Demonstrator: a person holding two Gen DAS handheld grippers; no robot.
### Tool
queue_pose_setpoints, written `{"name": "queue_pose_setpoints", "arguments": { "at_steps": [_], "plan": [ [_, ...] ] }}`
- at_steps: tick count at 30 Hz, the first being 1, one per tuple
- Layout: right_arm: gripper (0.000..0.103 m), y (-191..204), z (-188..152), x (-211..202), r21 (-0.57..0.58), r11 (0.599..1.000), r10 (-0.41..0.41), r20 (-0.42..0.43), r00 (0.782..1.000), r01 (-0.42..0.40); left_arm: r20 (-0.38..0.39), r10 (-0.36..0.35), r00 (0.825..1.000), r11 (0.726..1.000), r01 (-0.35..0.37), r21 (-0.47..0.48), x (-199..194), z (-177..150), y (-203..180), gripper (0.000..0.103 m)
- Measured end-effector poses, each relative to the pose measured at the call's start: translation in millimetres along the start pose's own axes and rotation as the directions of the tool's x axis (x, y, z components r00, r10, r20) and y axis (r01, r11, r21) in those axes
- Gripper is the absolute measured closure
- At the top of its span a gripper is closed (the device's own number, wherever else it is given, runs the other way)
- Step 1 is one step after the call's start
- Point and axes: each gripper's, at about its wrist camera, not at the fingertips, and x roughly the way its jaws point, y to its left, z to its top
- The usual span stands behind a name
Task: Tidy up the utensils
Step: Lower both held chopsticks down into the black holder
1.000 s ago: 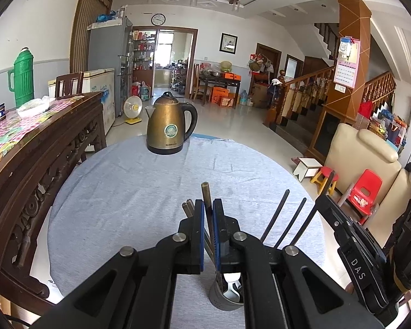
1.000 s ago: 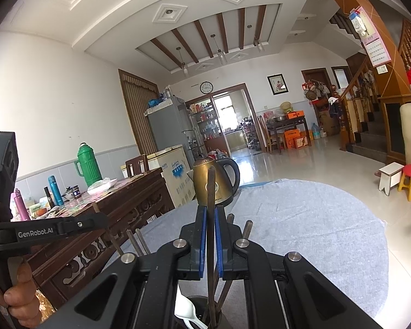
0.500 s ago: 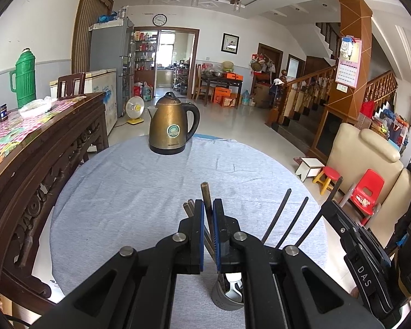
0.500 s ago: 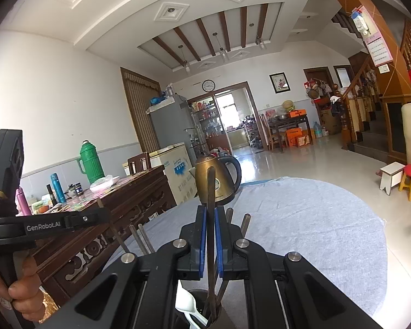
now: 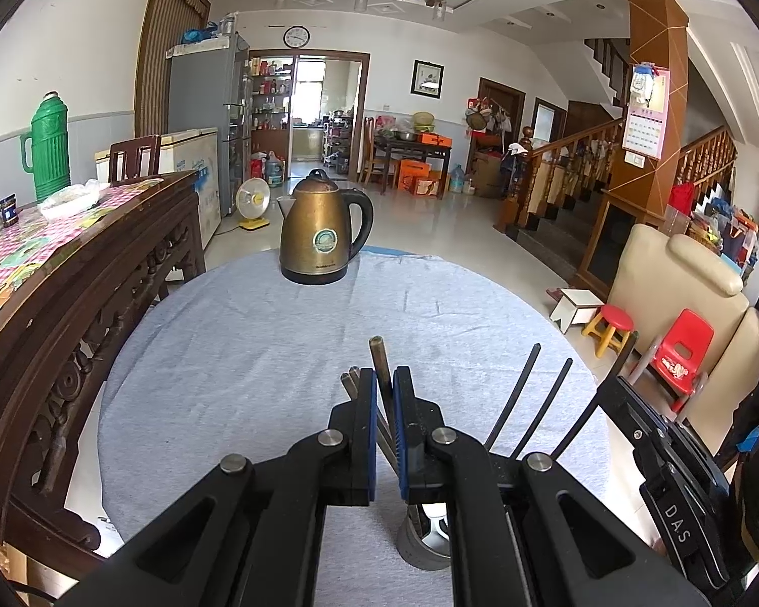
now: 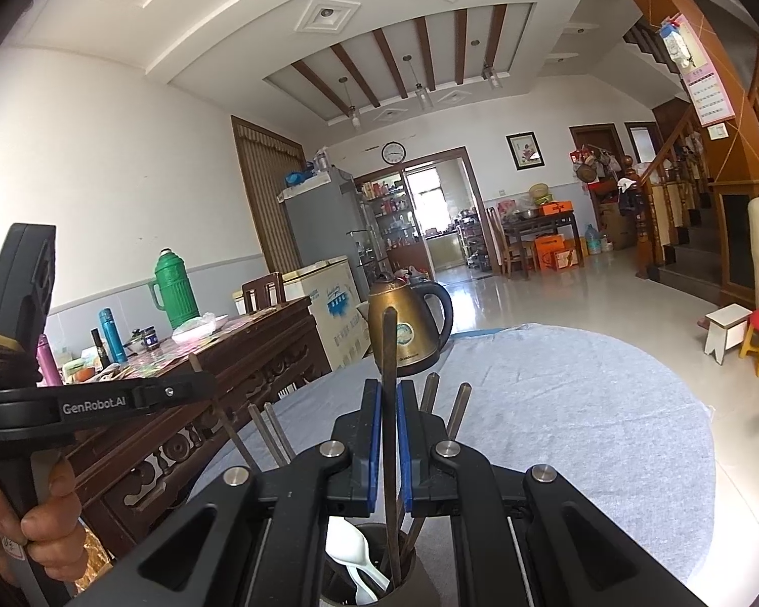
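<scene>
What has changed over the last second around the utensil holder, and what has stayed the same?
Little moved. In the right wrist view the green thermos and golden kettle slid slightly right and down, so that camera shifted a bit. The right gripper stays shut on the brown chopstick standing in the round grey utensil holder; nothing was taken or released.

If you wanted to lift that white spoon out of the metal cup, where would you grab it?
Probably from straight above. The white spoon stands in the cup with its wide bowl end up, leaning left; its handle is hidden below the rim. So pinch the bowl's thin edges. The brown chopstick beside it is between the right gripper's pads, so clear that first.
</scene>
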Motion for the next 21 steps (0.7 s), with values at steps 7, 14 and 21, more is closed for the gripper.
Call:
{"name": "queue_pose_setpoints", "arguments": {
  "at_steps": [7,14,21],
  "plan": [
    [0.096,3.2,1.1,0.3,-0.009,1.0,0.005,-0.004,1.0,-0.005,-0.002,0.013,1.0,1.0,-0.013,0.002,-0.6,-0.4,2.8,0.096],
    [0.096,4.5,1.5,0.4,-0.013,1.0,0.007,-0.005,1.0,-0.007,-0.001,0.026,1.0,1.0,-0.026,0.001,-1.2,-2.0,3.2,0.096],
    [0.096,4.8,1.5,0.2,-0.013,1.0,0.006,-0.006,1.0,-0.007,0.0,0.041,0.999,0.999,-0.041,-0.001,-1.1,-2.8,5.4,0.095]
  ]
}}
